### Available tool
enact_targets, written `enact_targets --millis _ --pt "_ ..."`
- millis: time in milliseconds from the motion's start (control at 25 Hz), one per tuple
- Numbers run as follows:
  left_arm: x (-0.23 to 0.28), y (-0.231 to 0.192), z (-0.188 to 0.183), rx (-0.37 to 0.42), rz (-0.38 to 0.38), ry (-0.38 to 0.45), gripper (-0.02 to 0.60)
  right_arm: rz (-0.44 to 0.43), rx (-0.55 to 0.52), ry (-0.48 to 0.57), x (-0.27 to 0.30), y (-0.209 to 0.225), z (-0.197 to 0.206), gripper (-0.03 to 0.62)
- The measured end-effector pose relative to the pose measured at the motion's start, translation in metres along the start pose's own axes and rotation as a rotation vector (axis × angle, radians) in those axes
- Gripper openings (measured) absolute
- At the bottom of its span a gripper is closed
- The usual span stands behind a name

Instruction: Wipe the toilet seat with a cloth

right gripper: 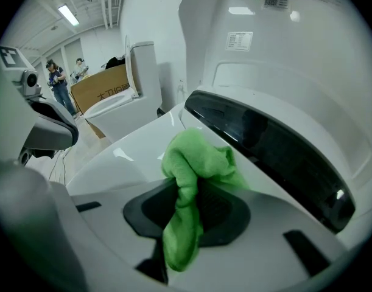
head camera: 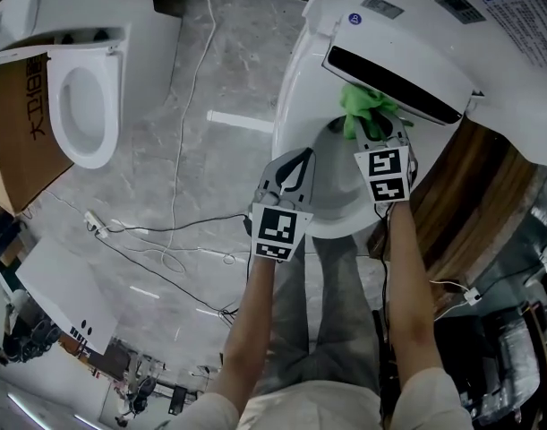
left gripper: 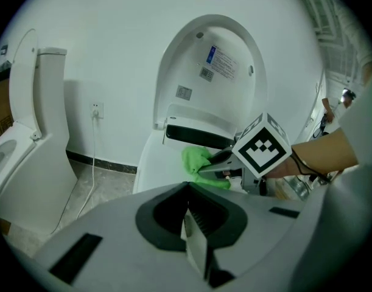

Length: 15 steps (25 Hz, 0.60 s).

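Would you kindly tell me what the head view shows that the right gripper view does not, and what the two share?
Only the head view shows the person's forearms and the marker cube on the right gripper. Only the right gripper view shows two people in the background and a ceiling light. Both show the green cloth clamped in the right gripper at the back of the toilet seat, a second toilet and a cardboard box.

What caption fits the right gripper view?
Right gripper clamps a green cloth at the rear of the white toilet seat, below the dark bar.
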<state>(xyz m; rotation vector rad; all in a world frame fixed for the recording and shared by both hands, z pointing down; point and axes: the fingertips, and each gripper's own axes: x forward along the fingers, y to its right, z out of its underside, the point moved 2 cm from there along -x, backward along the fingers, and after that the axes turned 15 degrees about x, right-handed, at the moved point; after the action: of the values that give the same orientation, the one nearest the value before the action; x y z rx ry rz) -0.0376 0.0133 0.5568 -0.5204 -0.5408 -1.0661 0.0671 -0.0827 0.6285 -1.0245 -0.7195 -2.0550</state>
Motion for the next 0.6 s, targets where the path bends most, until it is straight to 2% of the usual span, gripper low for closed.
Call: enact_targets --millis 600 --pt "-0.023 -0.025 0.018 -0.026 -0.027 0.003 0.012 -0.023 -0.054 0.011 0.02 -0.039 -0.021 0.095"
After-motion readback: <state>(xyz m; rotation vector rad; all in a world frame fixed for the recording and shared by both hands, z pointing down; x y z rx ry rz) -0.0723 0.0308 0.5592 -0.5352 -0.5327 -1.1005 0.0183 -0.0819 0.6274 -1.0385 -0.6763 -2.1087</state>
